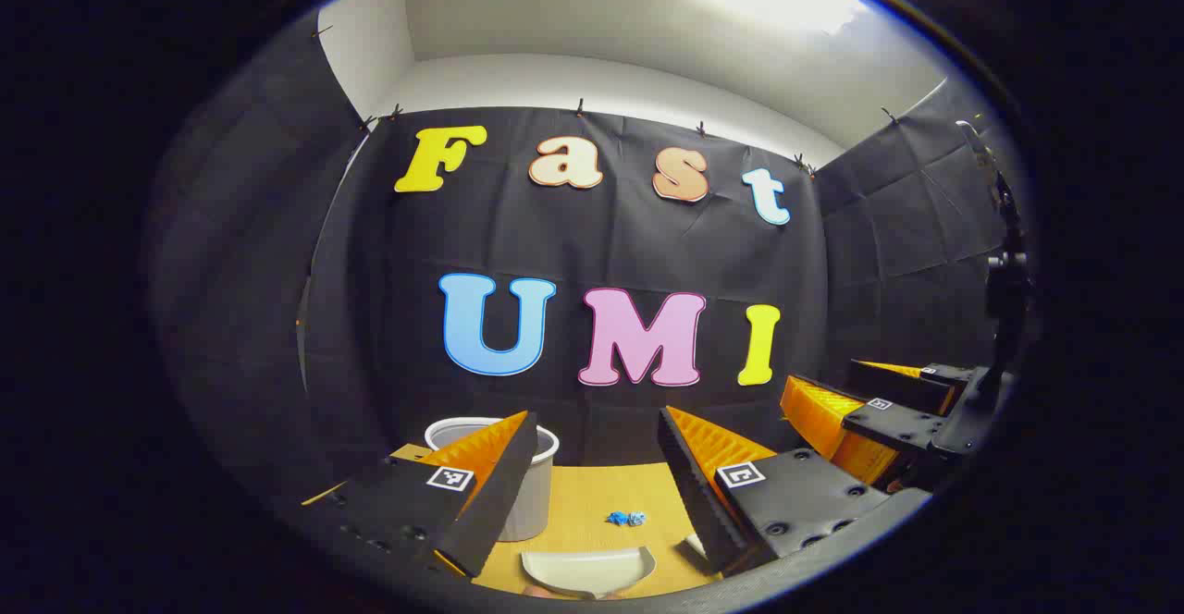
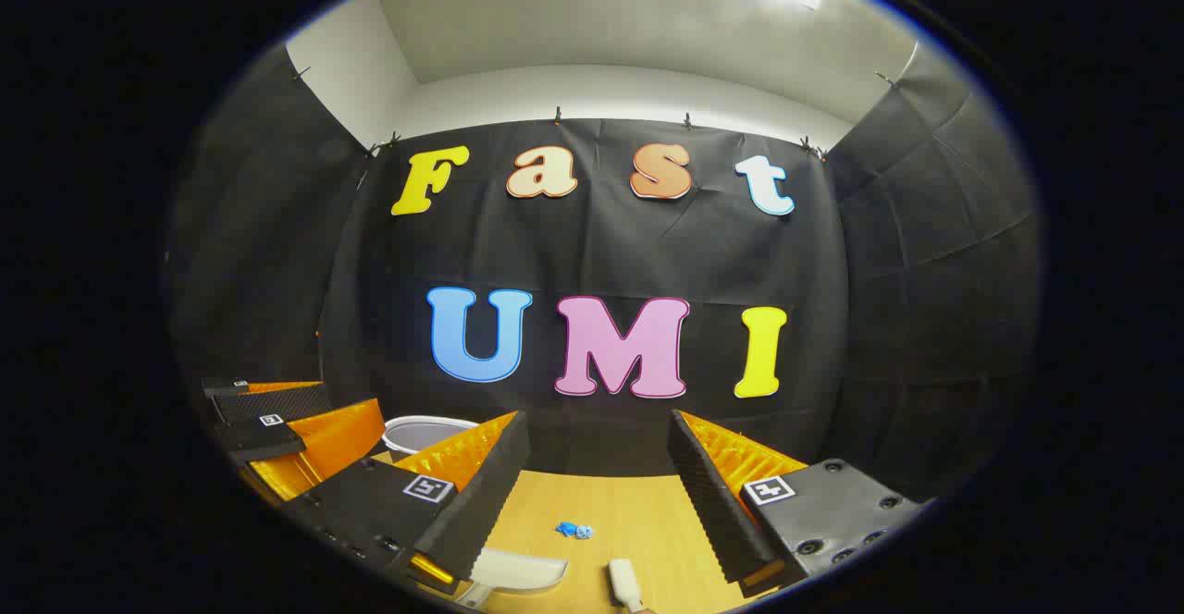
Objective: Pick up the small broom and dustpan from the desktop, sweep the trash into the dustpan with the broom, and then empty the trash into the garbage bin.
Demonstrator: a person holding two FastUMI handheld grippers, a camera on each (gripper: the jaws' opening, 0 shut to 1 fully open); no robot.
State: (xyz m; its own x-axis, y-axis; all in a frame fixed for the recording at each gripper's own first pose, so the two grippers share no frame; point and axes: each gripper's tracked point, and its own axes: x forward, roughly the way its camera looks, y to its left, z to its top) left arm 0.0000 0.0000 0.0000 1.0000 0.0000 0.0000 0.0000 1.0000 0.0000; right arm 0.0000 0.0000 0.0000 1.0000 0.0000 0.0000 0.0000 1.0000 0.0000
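Both grippers hover above the wooden desktop [image 1: 592, 503] with jaws spread wide, holding and touching nothing. The left gripper [image 1: 597, 466] looks down on one white dustpan [image 1: 587, 571] at the near edge. The right gripper [image 2: 599, 466] has one small broom [image 2: 624, 583] near its view's bottom edge. One blue trash scrap [image 1: 627, 518] lies mid-desk; one white garbage bin [image 1: 536, 494] stands far left.
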